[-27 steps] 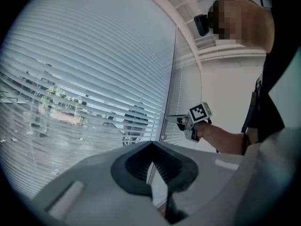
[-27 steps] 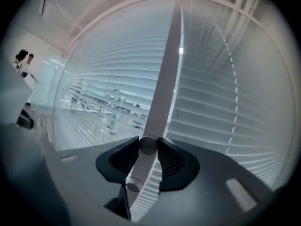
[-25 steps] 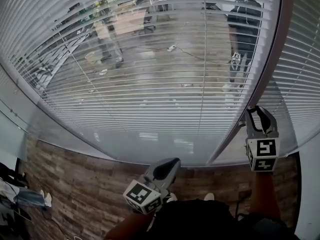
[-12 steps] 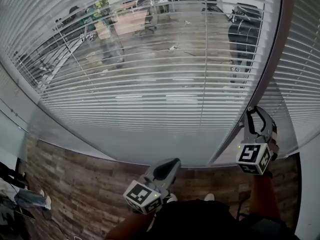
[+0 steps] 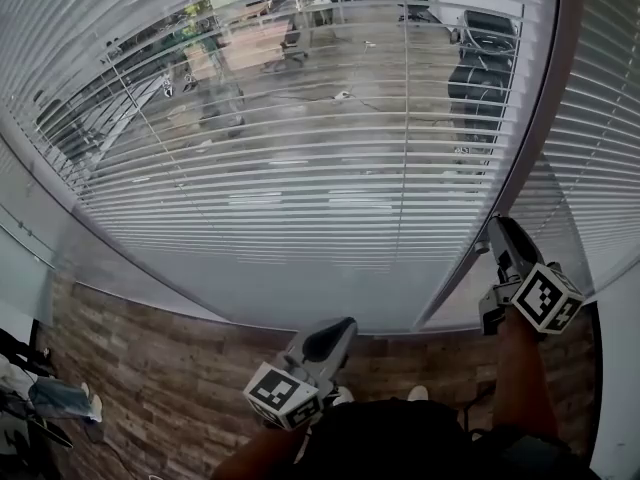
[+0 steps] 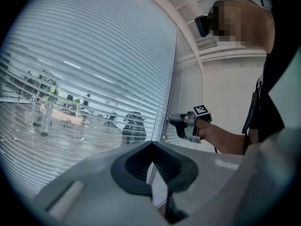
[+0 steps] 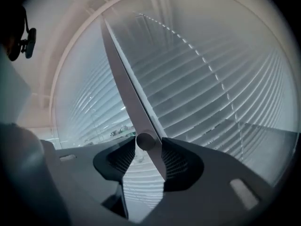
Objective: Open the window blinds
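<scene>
White slatted blinds cover the window, and their slats stand flat enough to show an office beyond. My right gripper is at the blinds' right edge, beside the grey window post. In the right gripper view a pale tilt rod runs slantwise between the jaws of the right gripper, with a round knob at the fingertips. These jaws have just been opening and no longer press on the rod. My left gripper hangs low in front of the blinds, shut and with nothing in it. From the left gripper I see the right gripper at the post.
A second blind hangs to the right of the post. Below the window runs a sill, then wood-pattern floor. Some clutter lies at the far left of the floor. The person's sleeve and arm reach in from the right.
My right gripper has rolled about its own line, so its marker cube now faces another way, and its jaws stand wider. The slats have tilted flatter, and the office shows more clearly. The left gripper kept still.
</scene>
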A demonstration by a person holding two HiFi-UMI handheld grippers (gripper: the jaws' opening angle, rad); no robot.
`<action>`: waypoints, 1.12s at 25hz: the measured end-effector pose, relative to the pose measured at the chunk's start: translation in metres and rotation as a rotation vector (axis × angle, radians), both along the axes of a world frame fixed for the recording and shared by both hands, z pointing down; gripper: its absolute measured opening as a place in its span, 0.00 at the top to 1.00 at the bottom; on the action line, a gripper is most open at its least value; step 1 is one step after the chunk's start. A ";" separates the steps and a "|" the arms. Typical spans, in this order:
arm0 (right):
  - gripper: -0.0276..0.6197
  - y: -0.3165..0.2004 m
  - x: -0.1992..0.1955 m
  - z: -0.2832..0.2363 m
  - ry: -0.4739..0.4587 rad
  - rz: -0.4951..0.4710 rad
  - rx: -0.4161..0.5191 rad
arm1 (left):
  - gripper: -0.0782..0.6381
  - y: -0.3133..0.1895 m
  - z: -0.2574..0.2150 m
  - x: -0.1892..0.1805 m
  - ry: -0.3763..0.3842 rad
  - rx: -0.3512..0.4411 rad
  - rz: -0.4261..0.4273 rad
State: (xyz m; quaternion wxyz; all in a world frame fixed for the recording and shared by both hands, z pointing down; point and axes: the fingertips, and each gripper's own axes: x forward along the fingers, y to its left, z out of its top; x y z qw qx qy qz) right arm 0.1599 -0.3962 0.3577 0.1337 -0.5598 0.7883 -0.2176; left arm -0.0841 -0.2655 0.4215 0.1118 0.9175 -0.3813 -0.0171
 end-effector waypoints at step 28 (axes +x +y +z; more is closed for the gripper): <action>0.73 0.002 -0.005 -0.006 0.770 0.063 0.106 | 0.89 0.001 -0.003 0.005 0.003 -0.013 0.009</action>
